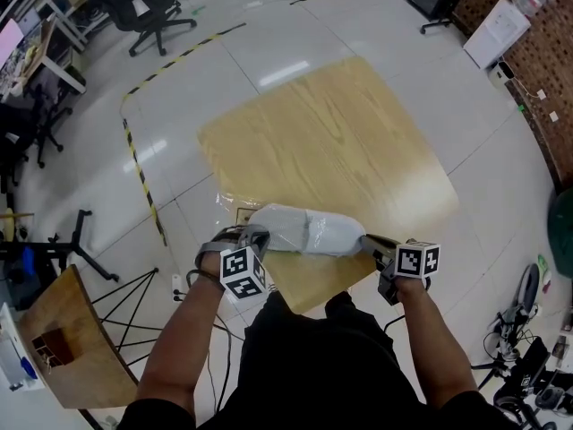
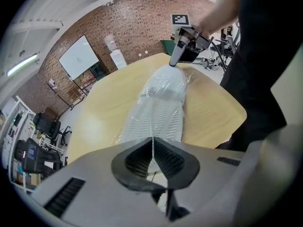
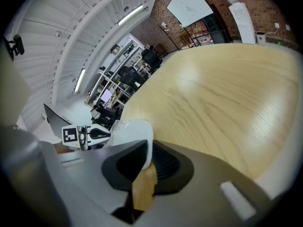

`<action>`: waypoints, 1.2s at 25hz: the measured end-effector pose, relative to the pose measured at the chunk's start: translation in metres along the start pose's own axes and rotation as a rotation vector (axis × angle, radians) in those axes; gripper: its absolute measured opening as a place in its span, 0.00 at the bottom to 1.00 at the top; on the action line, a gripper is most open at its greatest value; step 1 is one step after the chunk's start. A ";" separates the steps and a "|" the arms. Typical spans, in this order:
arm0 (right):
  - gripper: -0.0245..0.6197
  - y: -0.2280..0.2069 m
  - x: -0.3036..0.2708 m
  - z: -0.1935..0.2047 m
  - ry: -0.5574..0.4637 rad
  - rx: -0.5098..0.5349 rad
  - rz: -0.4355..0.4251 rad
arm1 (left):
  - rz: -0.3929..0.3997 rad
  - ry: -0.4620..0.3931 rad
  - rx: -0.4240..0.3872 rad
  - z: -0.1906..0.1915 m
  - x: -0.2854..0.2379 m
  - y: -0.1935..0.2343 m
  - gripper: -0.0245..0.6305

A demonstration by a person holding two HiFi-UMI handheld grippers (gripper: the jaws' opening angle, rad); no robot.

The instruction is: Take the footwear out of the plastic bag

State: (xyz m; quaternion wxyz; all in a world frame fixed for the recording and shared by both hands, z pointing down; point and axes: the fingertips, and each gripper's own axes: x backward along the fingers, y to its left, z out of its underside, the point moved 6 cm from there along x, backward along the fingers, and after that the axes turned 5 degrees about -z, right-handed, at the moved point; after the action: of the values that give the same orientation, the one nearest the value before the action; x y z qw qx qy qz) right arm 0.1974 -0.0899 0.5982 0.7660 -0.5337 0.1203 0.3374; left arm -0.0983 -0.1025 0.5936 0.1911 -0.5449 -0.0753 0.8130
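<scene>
A white-grey slipper in a clear plastic bag lies along the near edge of the wooden table. My left gripper is at its left end. In the left gripper view the jaws are shut on a thin edge of the plastic bag, and the ribbed sole stretches away under crinkled film. My right gripper is shut on the opposite end. In the right gripper view the slipper's white edge sits pinched between the pads of the right gripper. Whether film covers that end I cannot tell.
The tabletop stretches away bare beyond the slipper. A wooden stool stands at the lower left by the person's arm. A black office chair and a white box stand far off. Cables lie on the floor at the right.
</scene>
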 end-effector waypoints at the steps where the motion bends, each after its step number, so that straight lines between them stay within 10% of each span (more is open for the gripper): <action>1: 0.10 0.000 -0.001 0.001 0.005 0.001 0.001 | -0.002 0.002 -0.001 0.003 0.001 0.000 0.06; 30: 0.10 0.005 -0.009 0.005 0.031 0.038 0.018 | -0.024 0.056 0.013 0.042 0.016 0.000 0.06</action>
State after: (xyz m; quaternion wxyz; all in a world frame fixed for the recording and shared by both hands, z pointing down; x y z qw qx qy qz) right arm 0.1871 -0.0877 0.6013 0.7711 -0.5230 0.1433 0.3336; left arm -0.1424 -0.0924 0.5963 0.2063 -0.5652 -0.0711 0.7955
